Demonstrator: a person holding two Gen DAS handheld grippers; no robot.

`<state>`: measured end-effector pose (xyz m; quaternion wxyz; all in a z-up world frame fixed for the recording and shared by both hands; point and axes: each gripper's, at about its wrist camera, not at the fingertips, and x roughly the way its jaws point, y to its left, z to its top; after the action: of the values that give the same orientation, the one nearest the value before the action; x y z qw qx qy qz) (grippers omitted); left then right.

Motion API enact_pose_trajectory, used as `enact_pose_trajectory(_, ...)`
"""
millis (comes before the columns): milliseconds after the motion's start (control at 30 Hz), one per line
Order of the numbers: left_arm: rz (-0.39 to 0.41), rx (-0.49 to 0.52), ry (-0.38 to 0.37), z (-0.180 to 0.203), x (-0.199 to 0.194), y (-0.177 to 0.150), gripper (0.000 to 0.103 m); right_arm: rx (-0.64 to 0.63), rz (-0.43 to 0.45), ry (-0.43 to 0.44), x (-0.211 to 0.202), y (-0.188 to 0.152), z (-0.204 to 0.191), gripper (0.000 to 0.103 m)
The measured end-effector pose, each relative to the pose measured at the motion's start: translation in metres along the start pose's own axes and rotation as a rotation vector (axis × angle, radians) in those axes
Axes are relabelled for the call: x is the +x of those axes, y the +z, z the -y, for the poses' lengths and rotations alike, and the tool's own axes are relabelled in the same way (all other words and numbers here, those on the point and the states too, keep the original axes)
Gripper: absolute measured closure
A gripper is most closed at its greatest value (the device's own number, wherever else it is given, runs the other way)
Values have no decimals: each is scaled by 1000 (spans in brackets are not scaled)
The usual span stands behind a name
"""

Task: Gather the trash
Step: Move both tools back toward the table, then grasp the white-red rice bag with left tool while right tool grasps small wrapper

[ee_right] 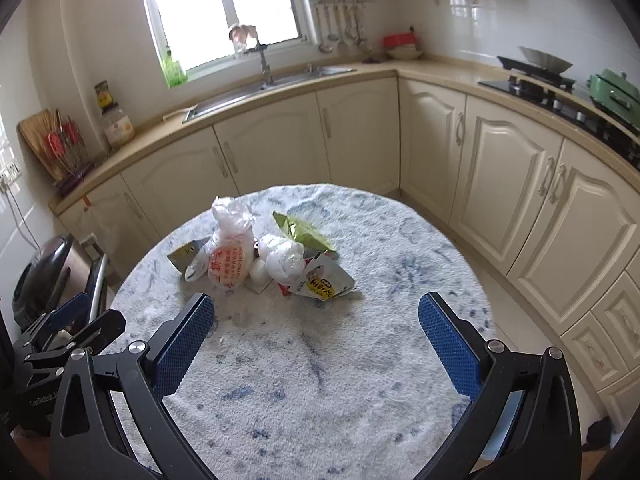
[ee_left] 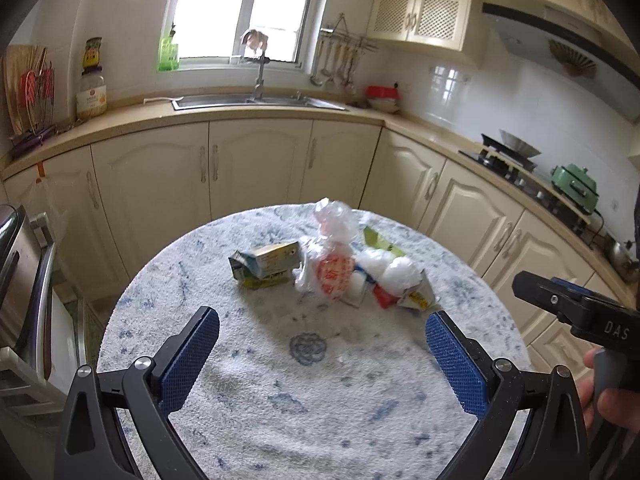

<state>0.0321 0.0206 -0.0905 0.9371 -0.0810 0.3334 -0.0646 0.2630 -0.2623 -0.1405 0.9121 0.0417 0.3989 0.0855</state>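
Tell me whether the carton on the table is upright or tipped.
Tipped: the carton lies on its side on the table, crumpled.

A heap of trash sits mid-frame: a crushed carton point(ee_left: 266, 264) at left, a knotted plastic bag point(ee_left: 330, 256) upright, crumpled white bag point(ee_left: 390, 266), green wrapper point(ee_right: 304, 230), torn pouch point(ee_right: 324, 280).

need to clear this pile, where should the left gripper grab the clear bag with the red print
Judging from both views, grip the bunched neck at the top of the clear bag: it stands upright, narrow and free above the pile. Bring the open left gripper in level from the near side, jaws either side of the neck.
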Motion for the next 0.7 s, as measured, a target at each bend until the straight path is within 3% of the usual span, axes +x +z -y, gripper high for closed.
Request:
enact_pose_trajectory(133, -40, -10, 6, 1, 40, 25, 1, -23, -49, 4, 34, 2, -6, 0)
enact_pose_trajectory(433, -106, -28, 13, -4, 110, 36, 1, -46, -161, -32, 104, -4, 6, 3)
enact_pose_trajectory(700, -145, -40, 16, -2, 156, 51, 1, -121, -252, -49, 168, -9, 18, 22)
